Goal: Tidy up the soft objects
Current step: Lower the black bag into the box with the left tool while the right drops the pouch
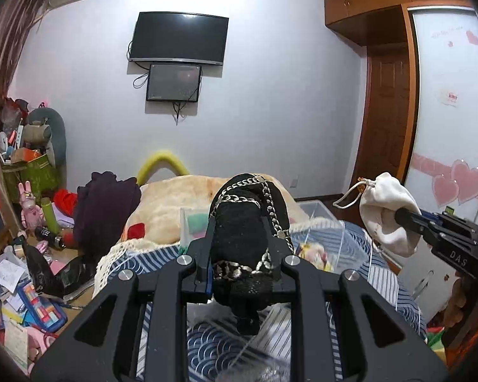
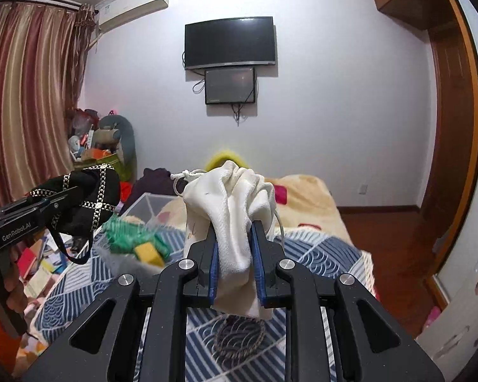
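Note:
My left gripper point(image 1: 243, 238) is shut on a black soft pouch with silver chain trim point(image 1: 242, 222) and holds it up above the bed; the pouch also shows in the right wrist view point(image 2: 89, 200). My right gripper point(image 2: 234, 238) is shut on a white drawstring cloth bag point(image 2: 229, 210) and holds it up over the bed; the bag also shows at the right of the left wrist view point(image 1: 387, 210). A clear plastic storage box point(image 1: 331, 219) sits on the bed below and ahead of both grippers, holding colourful soft items point(image 2: 137, 238).
The bed has a blue patterned cover point(image 2: 318, 254) and a beige blanket point(image 1: 175, 197) further back. A dark purple garment point(image 1: 105, 203) lies at the bed's left. The floor at left point(image 1: 22, 286) is cluttered. A wardrobe point(image 1: 449, 127) stands at the right.

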{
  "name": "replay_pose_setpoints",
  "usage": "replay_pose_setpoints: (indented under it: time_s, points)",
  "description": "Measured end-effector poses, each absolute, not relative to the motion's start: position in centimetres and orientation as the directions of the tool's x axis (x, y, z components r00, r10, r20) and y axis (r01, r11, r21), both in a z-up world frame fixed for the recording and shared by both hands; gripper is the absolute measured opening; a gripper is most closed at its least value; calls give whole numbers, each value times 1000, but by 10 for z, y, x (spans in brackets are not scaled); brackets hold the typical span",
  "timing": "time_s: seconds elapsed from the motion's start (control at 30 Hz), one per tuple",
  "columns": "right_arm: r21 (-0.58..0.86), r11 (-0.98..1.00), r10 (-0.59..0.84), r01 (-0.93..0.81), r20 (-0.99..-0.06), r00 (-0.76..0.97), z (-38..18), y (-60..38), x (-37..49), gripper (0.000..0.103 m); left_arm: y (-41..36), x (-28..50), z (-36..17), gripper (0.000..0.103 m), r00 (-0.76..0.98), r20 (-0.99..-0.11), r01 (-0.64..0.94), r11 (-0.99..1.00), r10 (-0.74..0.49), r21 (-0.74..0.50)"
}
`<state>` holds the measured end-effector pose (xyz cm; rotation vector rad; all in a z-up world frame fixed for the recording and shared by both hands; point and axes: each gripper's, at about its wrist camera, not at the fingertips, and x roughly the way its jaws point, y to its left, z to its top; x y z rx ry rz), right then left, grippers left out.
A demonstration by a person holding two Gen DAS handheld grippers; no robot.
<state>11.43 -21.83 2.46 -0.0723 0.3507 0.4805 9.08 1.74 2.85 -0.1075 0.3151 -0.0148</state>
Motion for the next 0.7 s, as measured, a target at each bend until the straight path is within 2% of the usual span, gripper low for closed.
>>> replay_pose_setpoints:
  time_s: [0.3, 0.7]
  points:
    - [-48, 893, 408, -447, -331, 851, 31, -200, 134, 17, 16, 125, 30, 22, 944, -329, -51, 996, 23, -78]
    - [-80, 885, 375, -458, -462, 804, -8, -183, 171, 17, 11, 181, -14, 22, 870, -491, -64, 997, 38, -36]
